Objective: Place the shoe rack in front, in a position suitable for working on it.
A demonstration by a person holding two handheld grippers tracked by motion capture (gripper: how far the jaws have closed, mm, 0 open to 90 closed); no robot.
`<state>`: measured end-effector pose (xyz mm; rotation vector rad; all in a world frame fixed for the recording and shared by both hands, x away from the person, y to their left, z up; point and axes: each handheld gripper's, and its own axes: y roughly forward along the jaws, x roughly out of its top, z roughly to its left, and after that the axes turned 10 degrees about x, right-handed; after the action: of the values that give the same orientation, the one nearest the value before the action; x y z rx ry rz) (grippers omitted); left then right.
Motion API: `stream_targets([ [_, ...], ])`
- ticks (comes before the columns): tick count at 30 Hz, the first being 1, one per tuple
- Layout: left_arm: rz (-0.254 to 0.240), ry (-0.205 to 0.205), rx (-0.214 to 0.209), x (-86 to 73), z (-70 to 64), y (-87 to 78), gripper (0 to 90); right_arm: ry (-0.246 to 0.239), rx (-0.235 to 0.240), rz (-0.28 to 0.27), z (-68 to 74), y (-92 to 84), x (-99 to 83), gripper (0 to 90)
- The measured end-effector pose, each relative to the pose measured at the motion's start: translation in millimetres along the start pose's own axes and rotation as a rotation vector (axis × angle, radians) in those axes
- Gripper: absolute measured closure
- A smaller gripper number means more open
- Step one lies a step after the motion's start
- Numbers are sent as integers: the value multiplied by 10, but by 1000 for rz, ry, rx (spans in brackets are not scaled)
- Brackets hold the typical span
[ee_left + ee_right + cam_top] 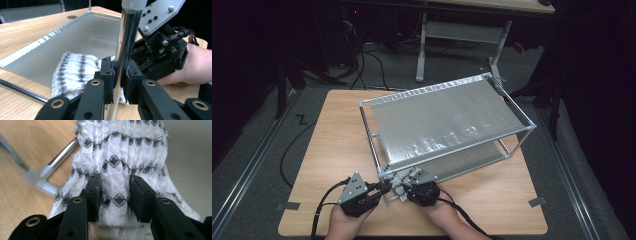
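A white cloth with rows of black diamonds lies bunched at the near corner of a metal rack's lower shelf. My right gripper is shut on a fold of it, with both pads pressed into the fabric. In the left gripper view the cloth rests on the shelf just behind the rack's shiny corner post. My left gripper is shut on that upright post. From above, the left gripper and the right gripper meet at the rack's front left corner beside the cloth.
The two-tier rack stands on a wooden table, its grey top shelf covering most of the lower one. A black cable runs across the wood near the shelf edge. Bare tabletop lies to the left and front right.
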<state>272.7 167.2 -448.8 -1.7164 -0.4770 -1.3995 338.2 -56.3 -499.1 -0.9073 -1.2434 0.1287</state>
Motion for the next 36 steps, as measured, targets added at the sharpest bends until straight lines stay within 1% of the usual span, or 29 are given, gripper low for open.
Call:
stream_targets([
  [1,-1,2,1,-1,-1,-1,802,30,-8,11,10,-11,-6,629],
  [2,-1,1,-1,-1,1,-1,801,34,-14,13,0,-18,-11,629],
  [4,0,0,-1,-1,1,-1,801,17,-22,-1,-41,-24,-27,629],
  [5,-1,-3,-1,-2,1,0,800,40,-22,9,-42,-38,-33,629],
  [7,-3,-14,0,-6,-1,0,799,18,-27,-8,-87,-43,-49,630],
  [8,-3,-15,1,-7,-3,0,798,51,-28,0,-82,-53,-56,630],
  [9,-3,-15,3,-6,-5,0,798,55,-26,-4,-89,-52,-60,630],
  [12,-1,-5,13,-1,-15,1,800,33,-31,-4,-76,-48,-60,629],
  [14,2,20,30,6,-34,-4,806,51,-35,2,-68,-52,-57,635],
  [17,2,18,26,6,-30,-5,807,41,-60,6,-81,-59,-56,645],
  [18,3,17,24,6,-28,-4,807,51,-69,13,-90,-67,-60,646],
  [19,3,17,22,7,-26,-4,806,48,-72,14,-112,-75,-65,646],
  [21,3,16,20,6,-24,-4,806,58,-79,13,-159,-97,-82,645],
  [23,5,22,20,11,-23,-4,807,55,-89,7,-227,-124,-103,645],
  [26,12,26,25,20,-29,-5,808,65,-108,15,-314,-175,-136,643],
  [29,14,24,23,23,-27,-4,807,69,-115,13,-399,-215,-171,636],
  [32,17,26,21,28,-24,-5,808,89,-127,14,-494,-266,-207,632],
  [33,20,30,24,33,-21,-5,808,109,-131,15,-523,-282,-220,632],
  [36,24,28,31,40,2,2,808,130,-152,14,-604,-323,-248,631],
])
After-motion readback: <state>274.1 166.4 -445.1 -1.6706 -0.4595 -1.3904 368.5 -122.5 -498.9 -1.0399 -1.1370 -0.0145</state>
